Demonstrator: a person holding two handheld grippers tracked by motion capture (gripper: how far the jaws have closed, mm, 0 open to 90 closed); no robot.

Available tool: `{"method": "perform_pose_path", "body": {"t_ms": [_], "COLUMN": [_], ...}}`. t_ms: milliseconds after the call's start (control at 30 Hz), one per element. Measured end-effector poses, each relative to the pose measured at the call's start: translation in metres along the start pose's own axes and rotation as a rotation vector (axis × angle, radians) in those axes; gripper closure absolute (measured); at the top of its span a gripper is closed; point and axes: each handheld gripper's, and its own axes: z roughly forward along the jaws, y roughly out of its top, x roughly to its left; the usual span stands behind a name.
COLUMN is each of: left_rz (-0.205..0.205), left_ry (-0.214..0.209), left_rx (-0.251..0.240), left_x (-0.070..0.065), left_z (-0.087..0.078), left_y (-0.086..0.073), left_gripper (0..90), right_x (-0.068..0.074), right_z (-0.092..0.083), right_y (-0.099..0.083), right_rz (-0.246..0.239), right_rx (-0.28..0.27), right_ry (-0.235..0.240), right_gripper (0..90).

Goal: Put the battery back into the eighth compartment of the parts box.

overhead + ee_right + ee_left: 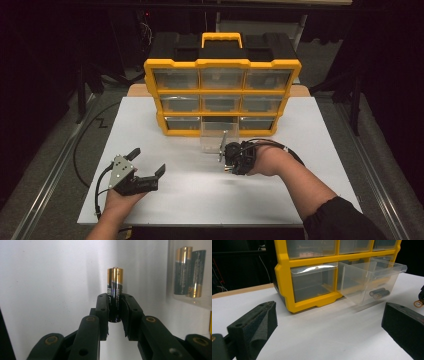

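1. The left gripper (148,168) rests low near the front-left corner of the white table (310,200), held by the person's left hand (116,201). Its jaws are spread wide and released, with nothing between them.
2. The right gripper (223,156) sits farther in, just right of the table's middle, just in front of the pulled-out drawer. Its jaws are clenched on a battery (115,292), gripping the black lower half while the gold end stands clear of the pads.
3. The clear drawer (372,282) sticks out from the middle of the bottom row, its front end over the table. Two more batteries (379,293) lie side by side on its floor.
4. The yellow-and-black organizer (222,95) stands along the far edge of the table, three rows of three clear drawers, carry handle (221,38) on top.
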Motion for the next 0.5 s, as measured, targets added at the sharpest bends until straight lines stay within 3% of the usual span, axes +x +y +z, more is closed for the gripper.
{"method": "perform_pose_path", "body": {"t_ms": [500], "left_rz": [0.002], "left_ry": [-0.003], "left_rx": [0.003], "left_x": [-0.001], "left_z": [-0.001], "left_y": [0.000], "left_gripper": [1.2], "right_x": [-0.006], "right_z": [-0.024], "right_y": [0.006], "right_rz": [-0.015], "right_rx": [-0.008], "right_ry": [-0.027], "right_gripper": [78.8]}}
